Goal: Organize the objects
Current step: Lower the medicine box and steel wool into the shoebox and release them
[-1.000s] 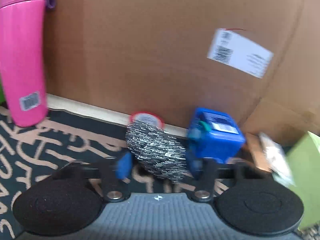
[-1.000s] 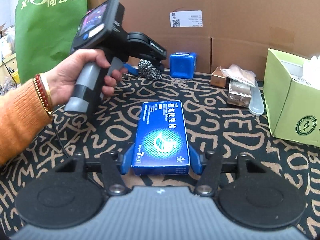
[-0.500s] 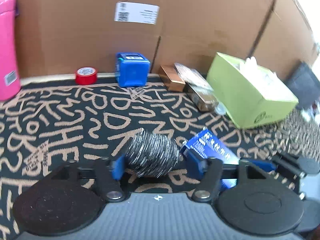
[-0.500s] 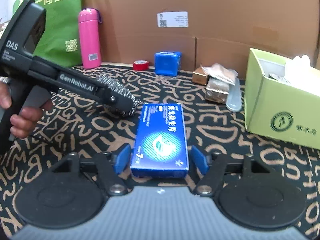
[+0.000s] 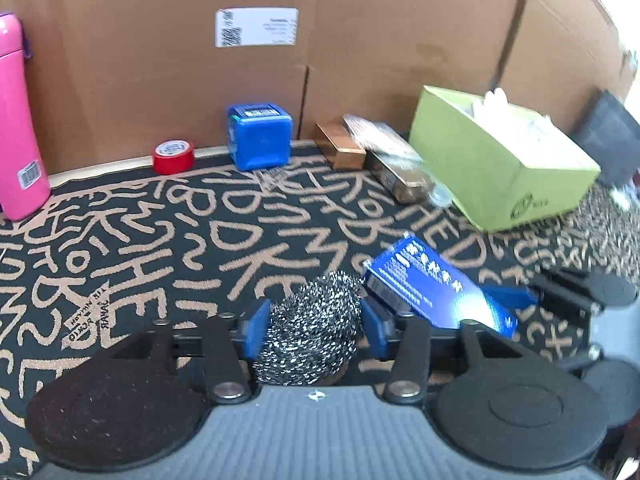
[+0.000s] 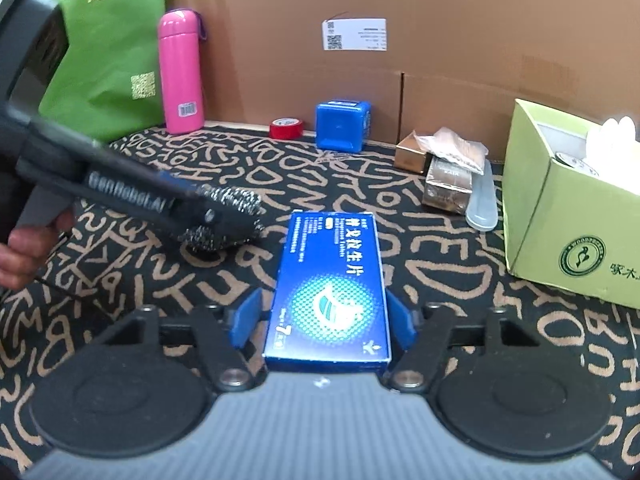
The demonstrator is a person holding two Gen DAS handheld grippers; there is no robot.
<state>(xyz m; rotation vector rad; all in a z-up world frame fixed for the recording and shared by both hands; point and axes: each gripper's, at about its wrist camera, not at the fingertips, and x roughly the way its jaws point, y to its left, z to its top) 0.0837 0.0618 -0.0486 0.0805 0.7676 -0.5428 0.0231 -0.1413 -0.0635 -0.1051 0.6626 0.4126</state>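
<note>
"GenRobot.AI" is printed in grey along the black body of the left gripper point(image 6: 224, 220), seen left of the right gripper point(image 6: 326, 316). Between the right gripper's fingers, white Chinese characters and a large "7" are carried on the flat blue cardboard box point(image 6: 332, 288). Far up to the left, "向公子" is printed in white on the green bag point(image 6: 108, 40), above a QR code. Barcodes are borne by the pink cylindrical bottle point(image 6: 180, 68) and the white label point(image 6: 354, 34) on the brown cardboard wall point(image 6: 440, 20); their small print cannot be read.
</note>
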